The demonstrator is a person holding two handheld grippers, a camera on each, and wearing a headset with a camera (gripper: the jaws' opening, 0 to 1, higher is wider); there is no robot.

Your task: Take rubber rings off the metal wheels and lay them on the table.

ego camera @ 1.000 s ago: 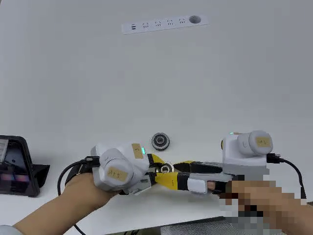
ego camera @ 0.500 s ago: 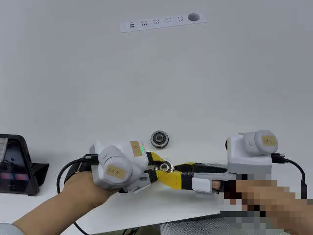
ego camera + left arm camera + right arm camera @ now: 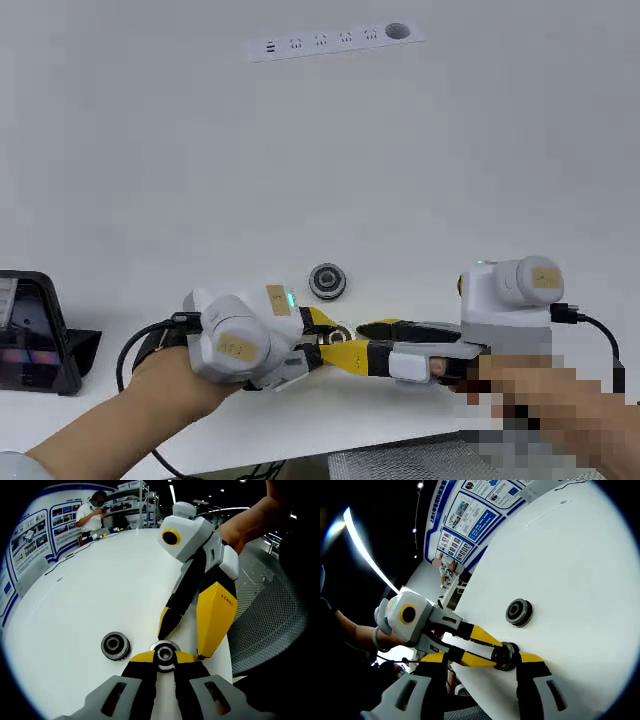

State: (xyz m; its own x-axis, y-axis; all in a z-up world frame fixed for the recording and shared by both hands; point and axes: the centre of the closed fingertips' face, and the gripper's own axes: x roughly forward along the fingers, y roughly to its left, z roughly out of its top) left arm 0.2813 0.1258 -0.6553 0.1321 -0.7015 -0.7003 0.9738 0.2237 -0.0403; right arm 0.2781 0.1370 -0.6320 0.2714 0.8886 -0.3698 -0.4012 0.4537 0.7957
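Two metal wheels are in play. The held wheel (image 3: 164, 653) is pinched between the yellow tips of the left gripper (image 3: 165, 658). Its jaws are closed to the wheel's width, with one tip at 9 o'clock of the wheel and the other at 3 o'clock in the left gripper view. The right gripper (image 3: 485, 658) has its jaws spread wide and grips nothing, though the same wheel lies between them. In the right gripper view, one yellow finger (image 3: 531, 660) is at the wheel's 3 o'clock, touching it or just beside it (I cannot tell which). The other finger stands well off at 9 o'clock. I cannot tell whether a rubber ring sits on this wheel's rim.

The loose wheel (image 3: 327, 281) lies flat on the white table (image 3: 450, 180), apart from both grippers. In the head view it is near 12 o'clock of the held one, and it shows a dark outer band.

That makes one wheel gripped, one free, and two grippers.

In the head view the left hand (image 3: 170, 385) comes in from 7 o'clock with its gripper pointing toward 3 o'clock. The right hand (image 3: 540, 400) comes from 4 o'clock with its gripper pointing toward 9 o'clock. The tips meet low over the table's near edge.

A white power strip (image 3: 333, 40) lies at 12 o'clock, far back. A black device (image 3: 30, 340) stands at 9 o'clock.
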